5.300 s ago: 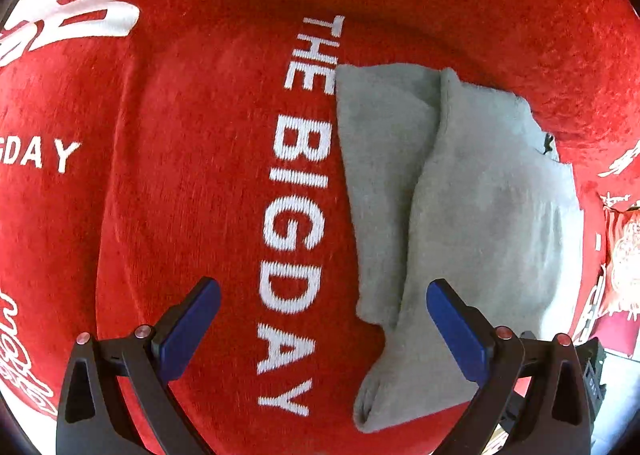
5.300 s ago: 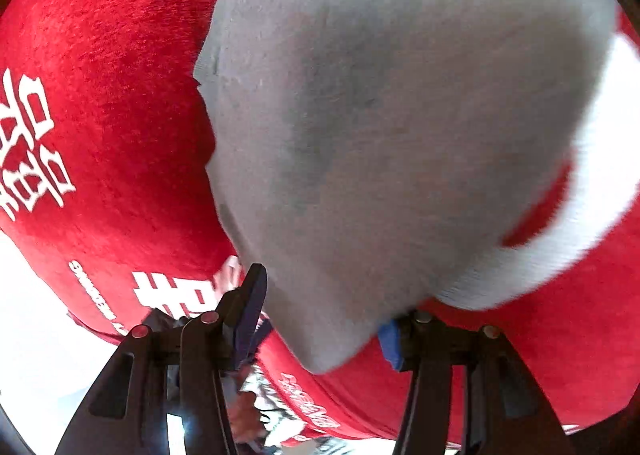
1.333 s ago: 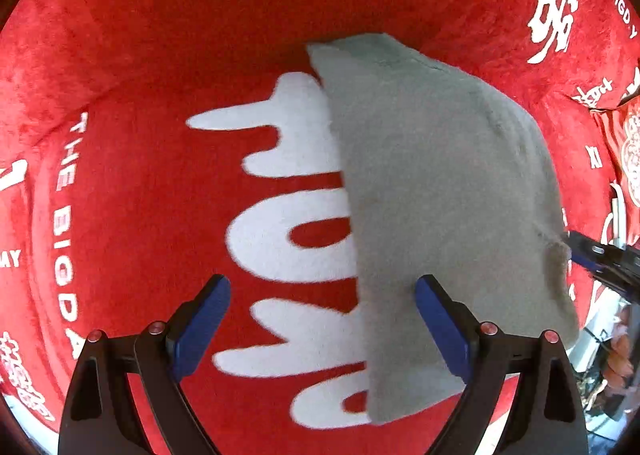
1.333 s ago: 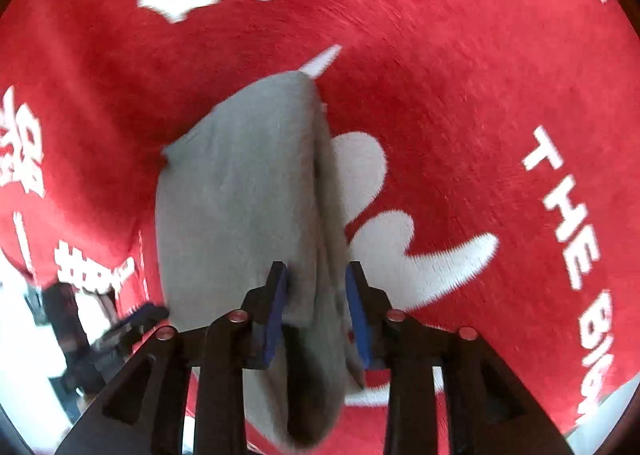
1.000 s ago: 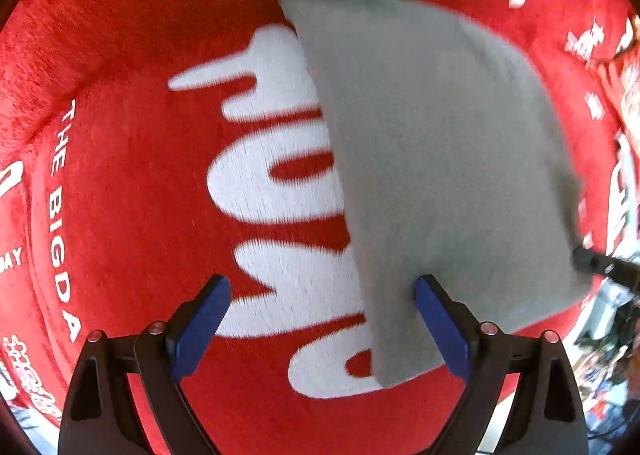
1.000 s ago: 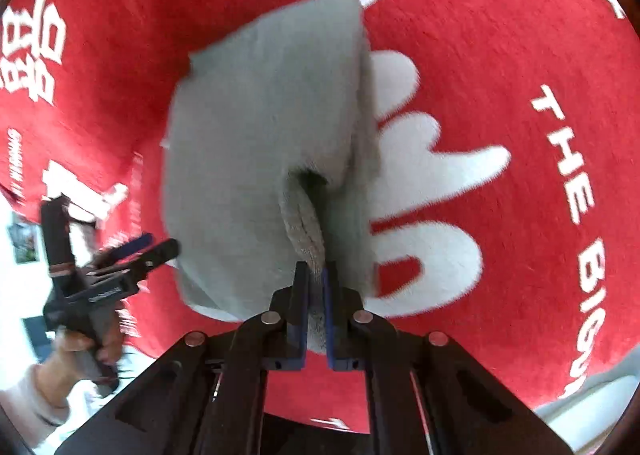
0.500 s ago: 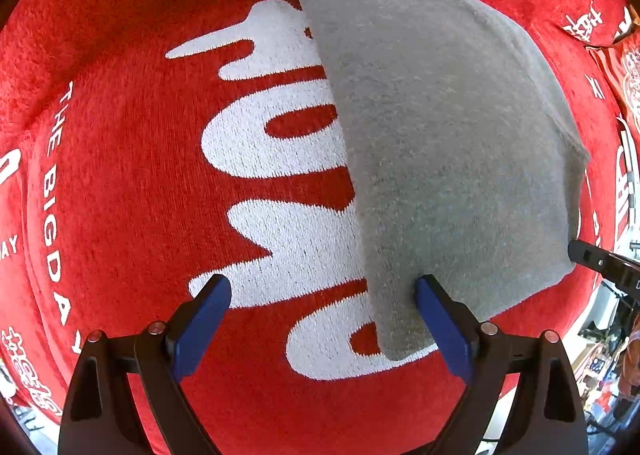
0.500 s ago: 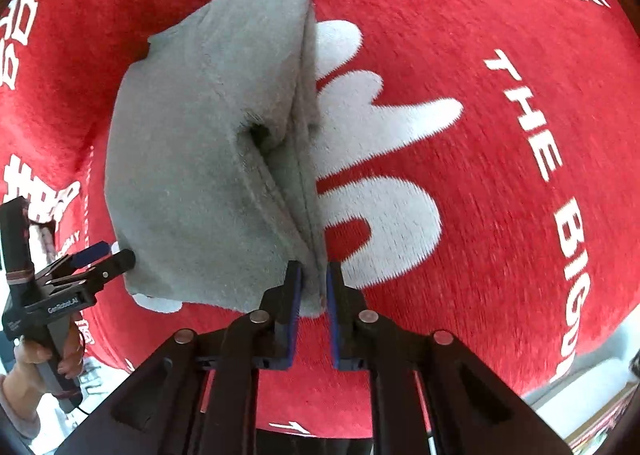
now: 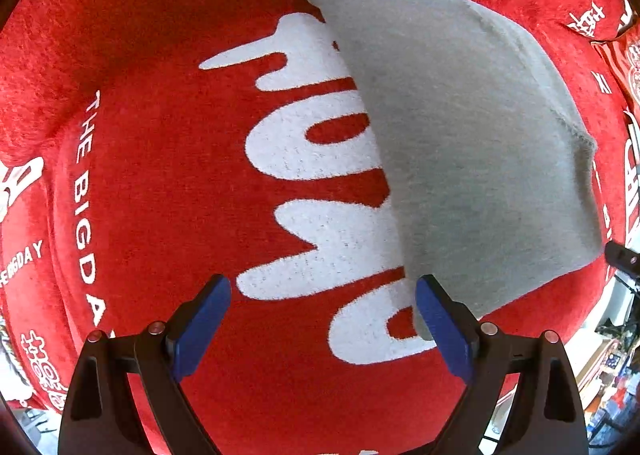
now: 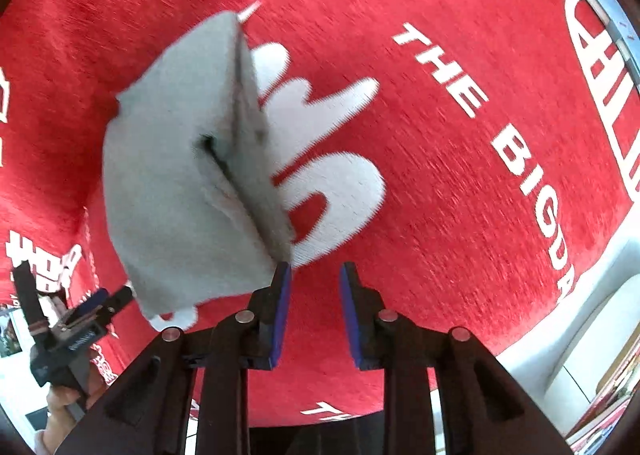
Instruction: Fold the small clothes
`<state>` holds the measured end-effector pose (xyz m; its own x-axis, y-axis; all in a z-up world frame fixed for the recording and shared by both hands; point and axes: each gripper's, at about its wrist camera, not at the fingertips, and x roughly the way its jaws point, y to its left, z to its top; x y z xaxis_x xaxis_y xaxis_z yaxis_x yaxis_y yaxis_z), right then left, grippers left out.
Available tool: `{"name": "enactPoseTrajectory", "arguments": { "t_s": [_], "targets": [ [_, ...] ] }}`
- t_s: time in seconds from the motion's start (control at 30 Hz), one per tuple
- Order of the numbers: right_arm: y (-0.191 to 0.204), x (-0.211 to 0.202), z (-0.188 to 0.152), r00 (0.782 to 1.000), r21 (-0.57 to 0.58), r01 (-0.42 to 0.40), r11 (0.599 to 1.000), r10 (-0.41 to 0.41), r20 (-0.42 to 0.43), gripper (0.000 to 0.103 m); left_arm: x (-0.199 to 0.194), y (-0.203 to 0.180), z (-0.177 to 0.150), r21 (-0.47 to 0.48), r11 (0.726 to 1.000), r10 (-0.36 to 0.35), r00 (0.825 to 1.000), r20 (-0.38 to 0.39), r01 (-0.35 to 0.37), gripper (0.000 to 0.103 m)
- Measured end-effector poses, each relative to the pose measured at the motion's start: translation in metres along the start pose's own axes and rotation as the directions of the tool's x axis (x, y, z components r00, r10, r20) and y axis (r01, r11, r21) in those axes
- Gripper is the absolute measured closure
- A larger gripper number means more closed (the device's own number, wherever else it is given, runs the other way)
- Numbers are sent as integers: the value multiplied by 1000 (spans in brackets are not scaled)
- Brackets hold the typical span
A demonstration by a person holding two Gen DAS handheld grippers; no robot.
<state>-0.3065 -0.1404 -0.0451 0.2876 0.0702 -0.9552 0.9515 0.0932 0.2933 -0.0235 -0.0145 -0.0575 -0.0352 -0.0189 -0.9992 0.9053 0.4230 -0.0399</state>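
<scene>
1. One folded grey garment (image 9: pixel 472 151) lies on a red plush cloth (image 9: pixel 160 55), covering the right part of its big white lettering (image 9: pixel 312 183). Seen from the right wrist, the same grey piece (image 10: pixel 176 191) shows layered edges along its right side and a dark slit between the layers.
2. Right gripper (image 10: pixel 314 297): its blue-padded jaws are spread with a clear gap and nothing between them. The left pad (image 10: pixel 280 311) sits just beside the garment's near corner; whether it touches the cloth cannot be told.
3. Left gripper (image 9: pixel 320 329): its jaws are wide apart and hold nothing. The right blue pad (image 9: pixel 440 329) overlaps the garment's lower edge in the picture; contact cannot be told. The left pad (image 9: pixel 200 329) is over bare red pile.
4. Small white print reading "THE BIGDAY" (image 10: pixel 496 135) runs along the cloth, well apart from the garment.
5. At the lower left of the right wrist view, the other gripper tool (image 10: pixel 76 331) shows past the cloth's edge, gripped by a hand (image 10: pixel 60 415).
</scene>
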Motion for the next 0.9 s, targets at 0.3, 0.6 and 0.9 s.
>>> {"name": "enactPoseTrajectory", "arguments": {
  "t_s": [0.3,0.6,0.9],
  "targets": [
    [26,-2,10,999,-54,-42,998,43,9,55,0,-6,8,-4,999,45,999,11,-45,2],
    [29,6,26,997,-72,-72,995,73,3,40,-1,-10,28,-11,997,73,997,16,-72,0],
    [30,4,58,992,-95,-127,987,128,4,38,-13,11,57,-136,989,62,995,73,-51,0]
  ]
}}
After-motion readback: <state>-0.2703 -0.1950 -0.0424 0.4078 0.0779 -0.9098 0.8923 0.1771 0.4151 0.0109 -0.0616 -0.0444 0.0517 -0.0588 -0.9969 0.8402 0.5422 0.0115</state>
